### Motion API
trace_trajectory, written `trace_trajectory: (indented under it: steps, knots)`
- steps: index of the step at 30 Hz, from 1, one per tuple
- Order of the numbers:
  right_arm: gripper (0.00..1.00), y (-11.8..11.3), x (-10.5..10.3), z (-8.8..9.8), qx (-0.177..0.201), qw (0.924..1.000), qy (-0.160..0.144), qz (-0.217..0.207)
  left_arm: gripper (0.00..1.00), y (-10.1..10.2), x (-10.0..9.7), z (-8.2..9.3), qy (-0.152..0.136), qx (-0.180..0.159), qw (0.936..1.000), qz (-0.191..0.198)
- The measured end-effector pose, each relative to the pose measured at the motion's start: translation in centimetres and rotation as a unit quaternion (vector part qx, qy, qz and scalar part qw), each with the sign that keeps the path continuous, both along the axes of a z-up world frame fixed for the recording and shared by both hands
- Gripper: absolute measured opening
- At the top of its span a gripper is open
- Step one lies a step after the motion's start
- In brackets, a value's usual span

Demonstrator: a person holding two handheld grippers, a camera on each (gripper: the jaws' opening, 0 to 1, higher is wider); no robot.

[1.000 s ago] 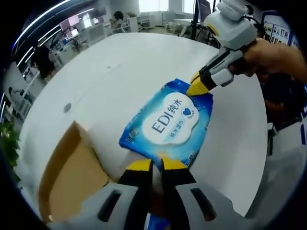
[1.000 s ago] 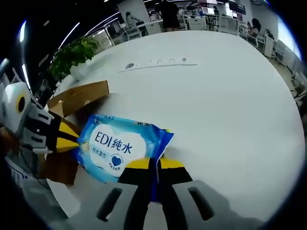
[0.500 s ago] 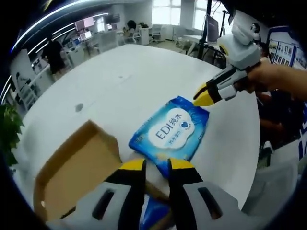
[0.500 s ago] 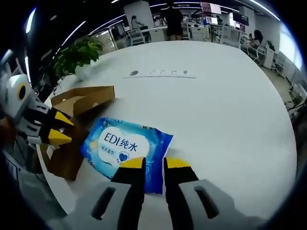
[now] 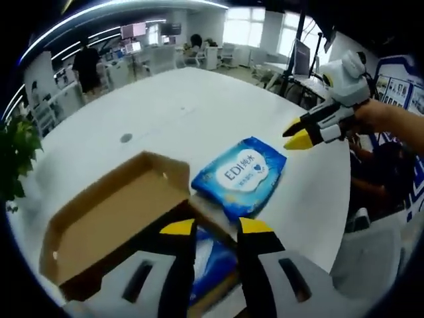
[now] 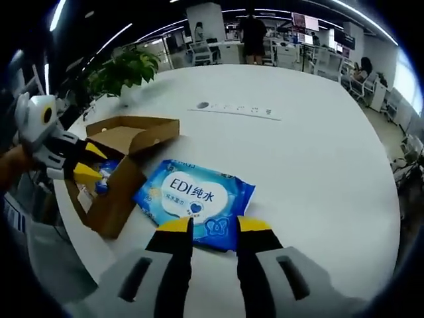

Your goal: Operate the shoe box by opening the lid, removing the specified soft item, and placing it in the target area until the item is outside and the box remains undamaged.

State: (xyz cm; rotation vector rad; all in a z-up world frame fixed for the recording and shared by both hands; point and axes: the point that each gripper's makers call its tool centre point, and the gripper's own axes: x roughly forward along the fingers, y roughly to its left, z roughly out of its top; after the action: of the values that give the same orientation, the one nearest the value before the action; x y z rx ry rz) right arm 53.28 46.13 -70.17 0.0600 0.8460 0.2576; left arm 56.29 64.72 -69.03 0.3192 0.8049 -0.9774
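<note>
A blue pack of wet wipes (image 5: 240, 175) (image 6: 194, 202) printed "EDI" lies flat on the white round table (image 5: 165, 112) (image 6: 311, 139), just beside the open cardboard shoe box (image 5: 106, 222) (image 6: 119, 172). Another blue pack (image 5: 211, 262) (image 6: 106, 185) rests inside the box. My left gripper (image 5: 216, 228) hovers open over the box's near edge; it appears as well at the left of the right gripper view (image 6: 83, 165). My right gripper (image 6: 214, 224) stands open just short of the pack and shows at the right of the left gripper view (image 5: 298, 136). Neither holds anything.
The box lid (image 5: 116, 209) (image 6: 136, 132) lies folded open. A potted plant (image 6: 122, 69) stands past the table's far edge. A cable strip (image 6: 242, 109) runs across the tabletop. Desks, chairs and people fill the office behind.
Both grippers have let go of the wipes pack, opened and drawn back from it. The pack now lies flat on the table beside the box.
</note>
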Motion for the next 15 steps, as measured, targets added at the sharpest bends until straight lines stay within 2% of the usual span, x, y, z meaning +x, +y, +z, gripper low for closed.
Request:
trace_trajectory:
  steps: [15]
  knots:
    - [0.34, 4.3, -1.4, 3.0, -0.011, 0.9977, -0.018, 0.065, 0.32, 4.6, -0.9, 1.3, -0.018, -0.009, 0.9998, -0.001]
